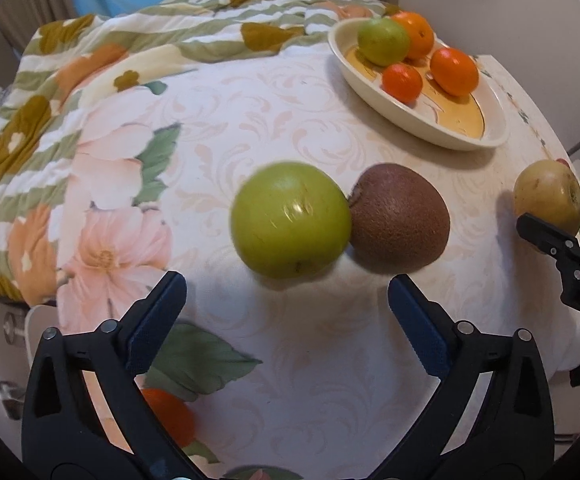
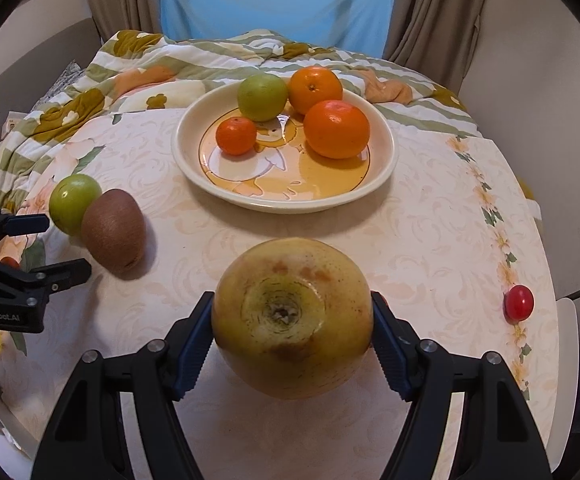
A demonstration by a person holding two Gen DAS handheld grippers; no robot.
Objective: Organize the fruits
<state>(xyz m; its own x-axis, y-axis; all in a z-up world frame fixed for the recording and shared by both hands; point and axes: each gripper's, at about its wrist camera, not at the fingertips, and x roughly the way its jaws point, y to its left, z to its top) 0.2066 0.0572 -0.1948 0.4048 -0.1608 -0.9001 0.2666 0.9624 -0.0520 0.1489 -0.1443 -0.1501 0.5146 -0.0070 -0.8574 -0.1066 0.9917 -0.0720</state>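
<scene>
Both wrist views low, near table, facing curtains; shared: plate (image 1: 418, 124) (image 2: 286, 200), kiwi (image 1: 400, 222) (image 2: 113, 230).

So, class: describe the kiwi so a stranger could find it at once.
Start at the cream plate of oranges, then look down-left on the tablecloth. There a green apple touches a fuzzy brown oval: the kiwi, the only brown, matte fruit.
</scene>
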